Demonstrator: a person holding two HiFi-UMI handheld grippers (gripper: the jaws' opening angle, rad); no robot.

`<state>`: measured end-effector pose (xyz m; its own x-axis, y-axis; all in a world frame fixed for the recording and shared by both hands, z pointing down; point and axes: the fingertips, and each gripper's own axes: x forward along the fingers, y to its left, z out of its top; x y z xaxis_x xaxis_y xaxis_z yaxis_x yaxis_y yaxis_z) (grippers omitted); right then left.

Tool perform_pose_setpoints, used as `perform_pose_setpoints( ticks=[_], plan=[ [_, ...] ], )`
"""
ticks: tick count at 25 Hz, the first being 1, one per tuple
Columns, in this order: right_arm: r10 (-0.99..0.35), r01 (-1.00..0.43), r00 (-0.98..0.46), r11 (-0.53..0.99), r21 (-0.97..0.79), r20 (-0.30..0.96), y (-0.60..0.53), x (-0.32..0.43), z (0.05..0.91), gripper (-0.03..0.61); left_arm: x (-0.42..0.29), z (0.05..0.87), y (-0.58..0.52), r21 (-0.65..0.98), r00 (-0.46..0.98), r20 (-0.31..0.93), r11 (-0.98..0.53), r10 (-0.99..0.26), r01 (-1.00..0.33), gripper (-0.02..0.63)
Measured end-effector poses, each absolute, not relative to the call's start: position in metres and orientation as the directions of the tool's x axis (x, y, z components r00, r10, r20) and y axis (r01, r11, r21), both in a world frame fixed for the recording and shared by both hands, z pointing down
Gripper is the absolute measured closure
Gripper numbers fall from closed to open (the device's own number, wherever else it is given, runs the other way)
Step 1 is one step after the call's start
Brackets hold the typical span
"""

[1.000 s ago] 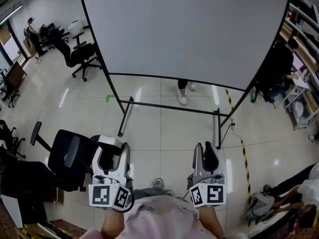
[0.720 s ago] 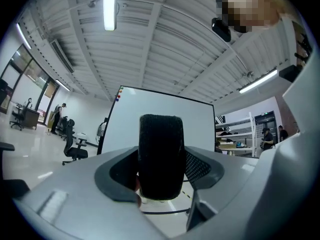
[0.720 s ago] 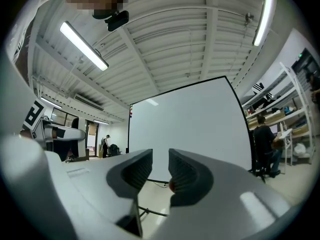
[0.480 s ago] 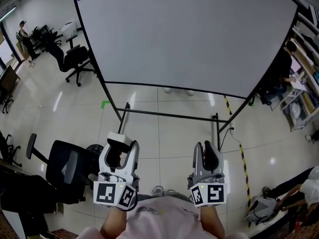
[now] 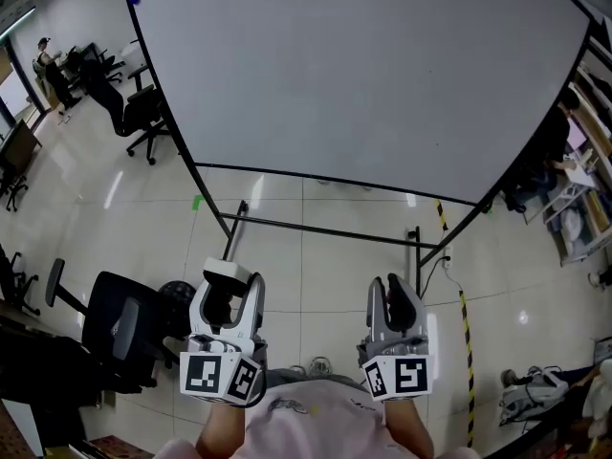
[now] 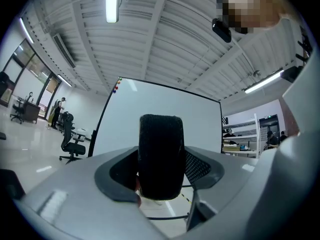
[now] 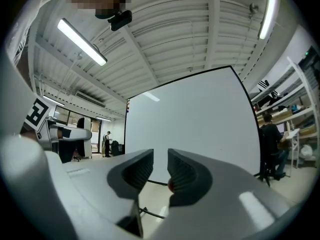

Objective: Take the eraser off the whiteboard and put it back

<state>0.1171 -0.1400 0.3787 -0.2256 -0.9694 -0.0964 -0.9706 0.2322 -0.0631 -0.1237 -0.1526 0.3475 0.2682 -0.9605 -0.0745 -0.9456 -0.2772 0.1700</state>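
Whiteboard nearer, eraser still gripped

whiteboard ahead — chair left, shelves right

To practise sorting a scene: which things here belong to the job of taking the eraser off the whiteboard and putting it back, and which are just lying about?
Job: whiteboard, eraser, left tool gripping it.
Lying about: chair, shelves.

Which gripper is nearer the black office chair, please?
Left. The left gripper, gripping the eraser, is beside the office chair; the right gripper, empty jaws just closing, sits farther right.
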Motion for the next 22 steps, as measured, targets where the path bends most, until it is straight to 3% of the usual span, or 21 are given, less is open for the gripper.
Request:
perform_pose_setpoints(
  ticks=[11, 22],
  plan=[
    [-0.958, -0.96, -0.268, 0.275, -0.051, -0.105, -0.214, 0.096, 0.382, 0.572, -0.134, 0.352, -0.207, 0.164, 0.236, -0.06, -0.243, -0.97, -0.956, 0.345],
    [-0.968, -0.973, -0.22, 0.227, -0.05, -0.119, -0.306, 0.072, 0.369, 0.571, -0.159, 0.341, -0.309, 0.169, 0.305, -0.084, -0.315, -0.949, -0.934, 0.344]
  ],
)
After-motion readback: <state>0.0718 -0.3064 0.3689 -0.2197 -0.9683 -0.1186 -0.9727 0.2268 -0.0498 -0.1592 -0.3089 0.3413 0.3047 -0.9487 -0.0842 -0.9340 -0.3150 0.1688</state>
